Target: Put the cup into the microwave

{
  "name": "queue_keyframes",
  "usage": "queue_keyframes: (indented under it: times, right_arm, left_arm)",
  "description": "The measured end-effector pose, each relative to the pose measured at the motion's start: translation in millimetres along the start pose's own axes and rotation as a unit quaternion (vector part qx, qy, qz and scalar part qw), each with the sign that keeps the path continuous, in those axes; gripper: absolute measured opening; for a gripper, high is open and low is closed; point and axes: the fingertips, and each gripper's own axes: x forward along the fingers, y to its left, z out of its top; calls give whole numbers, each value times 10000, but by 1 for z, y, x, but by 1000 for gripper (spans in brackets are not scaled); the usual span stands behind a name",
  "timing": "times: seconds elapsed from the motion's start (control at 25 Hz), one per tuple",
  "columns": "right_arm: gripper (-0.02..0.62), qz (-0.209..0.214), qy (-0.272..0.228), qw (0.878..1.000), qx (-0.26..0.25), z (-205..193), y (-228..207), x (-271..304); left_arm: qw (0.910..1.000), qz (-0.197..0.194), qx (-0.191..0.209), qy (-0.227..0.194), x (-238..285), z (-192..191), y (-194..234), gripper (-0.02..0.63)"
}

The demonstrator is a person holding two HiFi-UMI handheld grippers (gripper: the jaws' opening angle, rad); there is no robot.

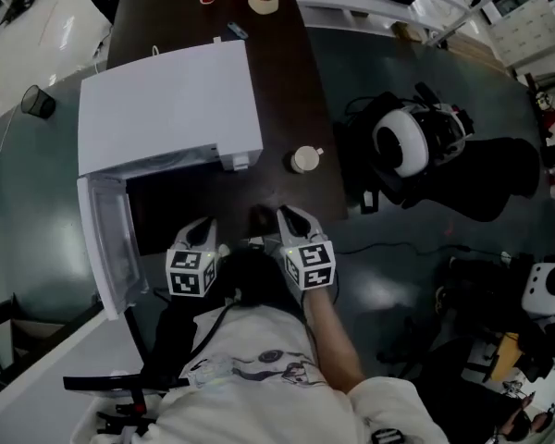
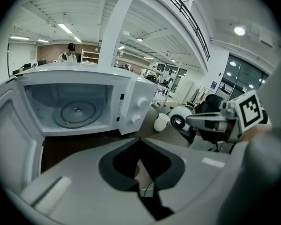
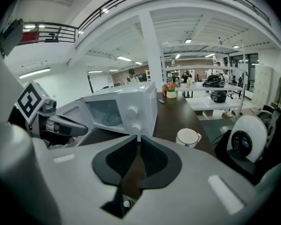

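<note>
left tongs (image 2: pixel 139 139) closed, empty | right tongs (image 3: pixel 139 138) almost closed, empty | cup (image 3: pixel 188 137) upright on worktop (image 3: pixel 173 112), ahead and right of right tongs, apart | risk: knocking cup over if reaching without opening wider

My left tongs (image 1: pixel 203 225) and right tongs (image 1: pixel 289 215) sit side by side, close together, both tilted forward and down. Each pair's jaws are closed, tips together, with nothing gripped between them. My right forearm (image 1: pixel 335 345) runs straight back behind the right tongs.
</note>
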Motion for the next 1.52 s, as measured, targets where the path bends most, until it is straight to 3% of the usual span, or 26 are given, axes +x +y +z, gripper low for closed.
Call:
queue_keyframes:
  times: [0.08, 0.24, 0.56, 0.76, 1.28, 1.36, 1.44, 1.52]
  right_arm:
    - [72, -101, 60, 9998, 138, -5, -26, 9]
    - [102, -195, 182, 9994, 215, -10, -68, 31]
    - [94, -618, 322, 9974, 160, -32, -157, 36]
    - [94, -475, 473, 9976, -200, -41, -200, 57]
    - [133, 526, 463, 9906, -1175, -17, -212, 126]
    - [113, 658, 429, 9884, -1302, -17, -209, 128]
    - [48, 754, 356, 9862, -1433, -16, -204, 129]
    - [44, 785, 285, 9857, -1464, -15, -201, 129]
  left_arm:
    - [10000, -65, -5, -18, 4, 2, -5, 0]
    - [9999, -37, -23, 126, 23, 0, -11, 0]
    - [9978, -203, -63, 628, 53, -20, -31, 0]
    - [9966, -271, -28, 779, 67, -28, -41, 0]
    - [9942, -197, -103, 1056, 66, -38, -43, 0]
    - [9939, -193, -141, 1078, 66, -39, -42, 0]
    - [9936, -198, -169, 1096, 67, -39, -42, 0]
    - [9935, -201, -173, 1111, 68, -39, -42, 0]
